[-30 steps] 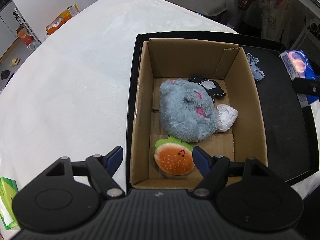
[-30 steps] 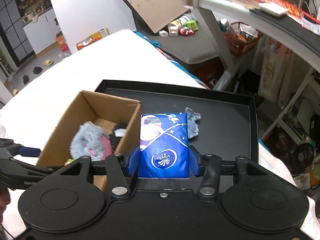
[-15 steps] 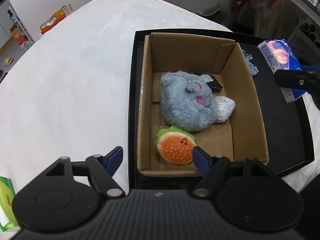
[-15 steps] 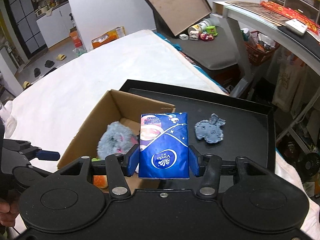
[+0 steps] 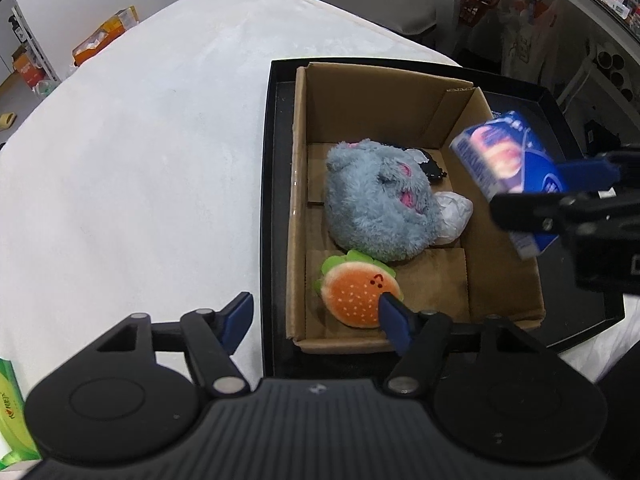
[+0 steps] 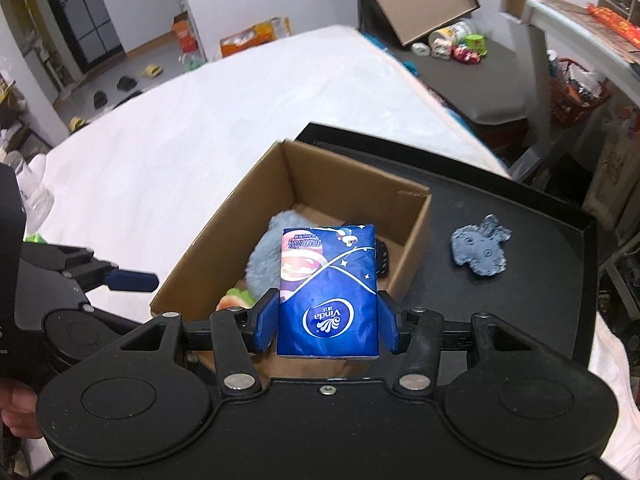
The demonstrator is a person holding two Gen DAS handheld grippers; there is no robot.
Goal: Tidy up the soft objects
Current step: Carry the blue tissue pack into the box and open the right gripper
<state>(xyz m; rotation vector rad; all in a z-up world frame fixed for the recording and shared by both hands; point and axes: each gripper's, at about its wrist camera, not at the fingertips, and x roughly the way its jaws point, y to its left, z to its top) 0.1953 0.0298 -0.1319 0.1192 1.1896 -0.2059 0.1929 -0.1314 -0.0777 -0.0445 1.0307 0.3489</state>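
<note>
Right gripper (image 6: 327, 322) clamped on blue Vinda tissue pack (image 6: 328, 292), centre frame, above cardboard box (image 6: 224, 240). Light, squashy, slick wrapper; best pinched across narrow sides. Left gripper (image 5: 316, 320) spread wide, empty.

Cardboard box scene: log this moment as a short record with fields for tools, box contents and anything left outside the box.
right tool: shut on the blue tissue pack, held above the cardboard box
left tool: open, empty, at the box's near end
in box: grey plush, burger plush, white crumpled item, black item
outside box: flat grey toy on black tray
</note>
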